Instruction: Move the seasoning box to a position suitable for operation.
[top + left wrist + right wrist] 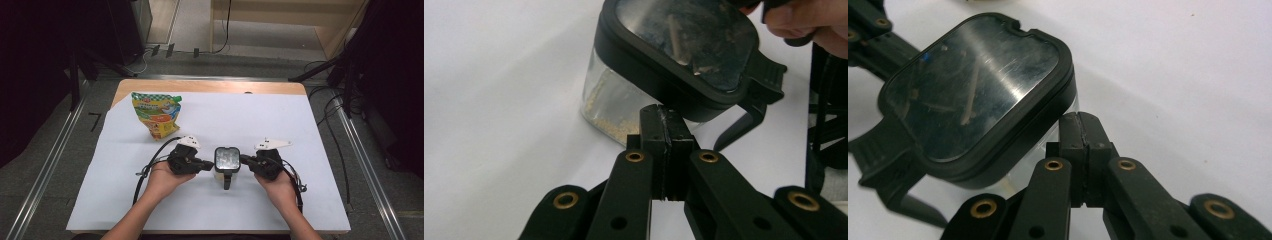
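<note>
We held the left gripper (209, 164) and the right gripper (245, 160) with jaws pressed fully together, empty. The lidded container (226, 161) sat between their tips, touching both, on the white sheet (280, 125).

No words or numbers can be read. The snack bag (156, 115), far left on the counter (280, 125), bears bright printing and a small red logo, too small and blurred to make out.
</note>
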Demonstrator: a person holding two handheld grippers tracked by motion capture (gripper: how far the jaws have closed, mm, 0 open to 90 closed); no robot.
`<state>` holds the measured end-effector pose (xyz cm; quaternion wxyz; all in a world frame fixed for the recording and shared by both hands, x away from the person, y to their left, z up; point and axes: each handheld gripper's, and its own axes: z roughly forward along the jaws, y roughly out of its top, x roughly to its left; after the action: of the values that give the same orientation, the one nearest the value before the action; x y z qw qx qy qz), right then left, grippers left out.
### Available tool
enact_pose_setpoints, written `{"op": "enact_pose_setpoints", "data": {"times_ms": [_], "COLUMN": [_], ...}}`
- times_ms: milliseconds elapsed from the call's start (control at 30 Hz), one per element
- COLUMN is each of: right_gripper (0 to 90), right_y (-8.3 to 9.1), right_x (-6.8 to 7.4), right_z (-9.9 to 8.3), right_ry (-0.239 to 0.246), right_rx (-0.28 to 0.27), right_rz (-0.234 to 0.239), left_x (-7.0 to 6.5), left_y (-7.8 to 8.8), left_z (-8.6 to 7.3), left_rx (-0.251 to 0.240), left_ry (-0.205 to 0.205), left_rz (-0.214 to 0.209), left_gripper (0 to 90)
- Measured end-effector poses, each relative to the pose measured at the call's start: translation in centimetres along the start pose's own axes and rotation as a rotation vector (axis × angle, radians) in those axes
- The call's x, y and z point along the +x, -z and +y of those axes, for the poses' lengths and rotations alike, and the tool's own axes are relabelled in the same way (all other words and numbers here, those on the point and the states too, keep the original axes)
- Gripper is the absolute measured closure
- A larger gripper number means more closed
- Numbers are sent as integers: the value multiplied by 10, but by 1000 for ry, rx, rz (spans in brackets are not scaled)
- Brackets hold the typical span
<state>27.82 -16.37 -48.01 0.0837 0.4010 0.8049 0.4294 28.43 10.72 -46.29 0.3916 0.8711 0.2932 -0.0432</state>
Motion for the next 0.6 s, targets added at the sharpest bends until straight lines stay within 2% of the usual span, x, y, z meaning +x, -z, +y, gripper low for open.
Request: {"op": "enact_pose_setpoints", "data": {"times_ms": [167, 267, 400, 600], "right_gripper": [900, 900, 900, 900], "right_y": [-1, 0, 11, 30], "right_x": [-2, -4, -6, 0], "right_z": [1, 1, 1, -3], "right_ry": [10, 8, -39, -7], "right_rx": [6, 6, 9, 5], "right_rz": [-6, -2, -3, 5], "left_x": [-3, -3, 3, 6], "left_y": [-2, -1, 7, 15], "left_z": [0, 1, 2, 2], "left_rx": [-3, 16, 21, 19], "left_ry": [0, -13, 13, -15], "left_rz": [-19, -21, -17, -5], "left_gripper": [900, 885, 850, 788]}}
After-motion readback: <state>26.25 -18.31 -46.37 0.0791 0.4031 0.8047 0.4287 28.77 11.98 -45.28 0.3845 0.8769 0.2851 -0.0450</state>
